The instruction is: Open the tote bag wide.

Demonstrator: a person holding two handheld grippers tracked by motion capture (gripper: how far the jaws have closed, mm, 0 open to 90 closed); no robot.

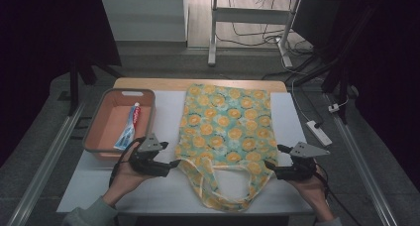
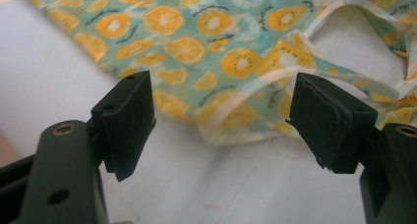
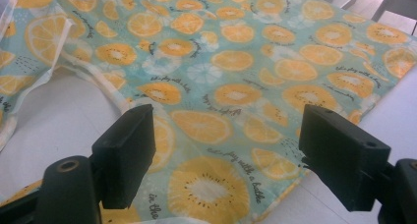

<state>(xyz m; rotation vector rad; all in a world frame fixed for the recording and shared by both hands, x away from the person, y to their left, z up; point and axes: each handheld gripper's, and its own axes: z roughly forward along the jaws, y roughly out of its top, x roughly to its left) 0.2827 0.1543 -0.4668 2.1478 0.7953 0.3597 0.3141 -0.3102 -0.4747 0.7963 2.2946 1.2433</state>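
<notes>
A cloth tote bag [image 1: 225,124] printed with orange and kiwi slices lies flat on the white table [image 1: 168,186], its handles [image 1: 223,196] looped toward the front edge. My left gripper [image 1: 173,163] hovers at the bag's near left corner, jaws open, with the hem [image 2: 231,118] just ahead between them. On the other side, my right gripper [image 1: 270,165] is open at the near right corner, the bag's printed cloth [image 3: 221,126] lying under its spread jaws. Neither gripper holds anything.
A salmon plastic basin [image 1: 119,124] sits at the left of the table with a toothpaste tube [image 1: 128,127] inside. Beyond the right table edge a white power strip [image 1: 318,133] lies on the floor. A desk frame [image 1: 247,28] stands farther back.
</notes>
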